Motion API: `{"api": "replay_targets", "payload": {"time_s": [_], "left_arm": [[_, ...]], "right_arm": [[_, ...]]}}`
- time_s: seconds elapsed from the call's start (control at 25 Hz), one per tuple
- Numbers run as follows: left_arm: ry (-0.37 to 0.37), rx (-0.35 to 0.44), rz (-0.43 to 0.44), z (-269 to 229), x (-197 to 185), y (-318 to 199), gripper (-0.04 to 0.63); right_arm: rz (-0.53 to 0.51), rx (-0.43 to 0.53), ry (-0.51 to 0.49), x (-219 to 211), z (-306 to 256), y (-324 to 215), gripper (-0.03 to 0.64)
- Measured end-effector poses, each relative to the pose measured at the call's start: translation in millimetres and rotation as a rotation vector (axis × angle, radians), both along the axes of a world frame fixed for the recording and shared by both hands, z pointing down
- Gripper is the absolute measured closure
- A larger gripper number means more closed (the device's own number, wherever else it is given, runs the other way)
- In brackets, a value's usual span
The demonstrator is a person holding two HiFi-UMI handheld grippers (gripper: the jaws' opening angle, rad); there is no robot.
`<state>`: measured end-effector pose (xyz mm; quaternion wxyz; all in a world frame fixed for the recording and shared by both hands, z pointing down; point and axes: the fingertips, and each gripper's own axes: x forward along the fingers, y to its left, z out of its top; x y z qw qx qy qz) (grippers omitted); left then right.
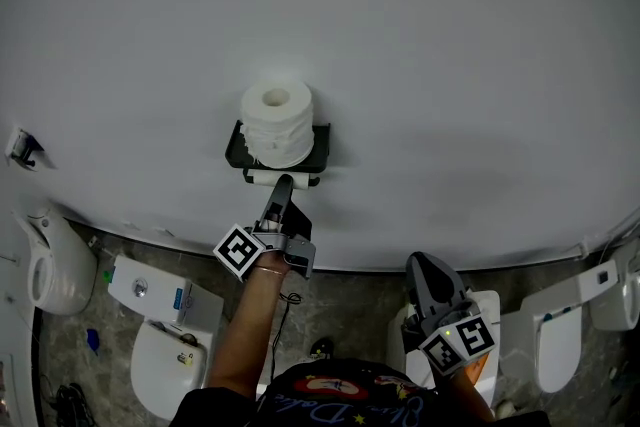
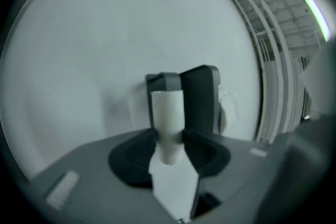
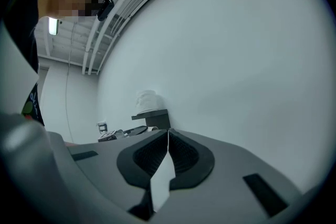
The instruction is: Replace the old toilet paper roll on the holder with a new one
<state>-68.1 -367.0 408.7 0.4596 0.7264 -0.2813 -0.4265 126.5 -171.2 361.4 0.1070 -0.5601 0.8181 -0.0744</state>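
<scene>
A black wall holder [image 1: 236,147] carries a full white roll [image 1: 277,122] standing on its top shelf. Under the shelf lies a thin white tube, the old roll [image 1: 268,177]. My left gripper [image 1: 283,185] points up at it with its tips at the tube. In the left gripper view the tube [image 2: 167,113] stands between the open jaws of the left gripper [image 2: 169,145], with the holder [image 2: 202,99] dark behind; I see no pad pressing on it. My right gripper [image 1: 427,267] hangs lower right, shut and empty. From the right gripper [image 3: 167,136] view, the holder [image 3: 153,118] and roll [image 3: 147,98] are far left.
The white wall [image 1: 450,65] fills most of the view. Below stand several toilets [image 1: 55,260] [image 1: 165,340] [image 1: 560,330] on a grey stone floor. A small fitting [image 1: 22,147] is fixed to the wall at the far left. White railings [image 2: 273,60] show at the right.
</scene>
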Motion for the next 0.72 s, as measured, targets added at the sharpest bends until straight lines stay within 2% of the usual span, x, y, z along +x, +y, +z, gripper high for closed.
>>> {"api": "replay_targets", "payload": {"time_s": [0.16,0.36,0.56,0.72], "left_arm": [[0.009,0.006,0.026,-1.6,5.8,4.3,0.430],[0.005,0.015,0.100,-3.2,35.5,15.8,0.430],[-0.010,0.033,0.219,-4.8,82.3,42.1,0.430],[-0.039,0.047,0.307,-2.2,112.6,71.3,0.430]], "right_arm": [[0.022,-0.006,-0.008,5.6,1.4,3.9,0.603],[0.046,-0.020,0.013,12.8,5.7,9.4,0.603],[0.060,-0.011,0.002,20.4,2.8,17.5,0.603],[0.080,-0.038,0.042,30.1,12.3,21.9,0.603]]}}
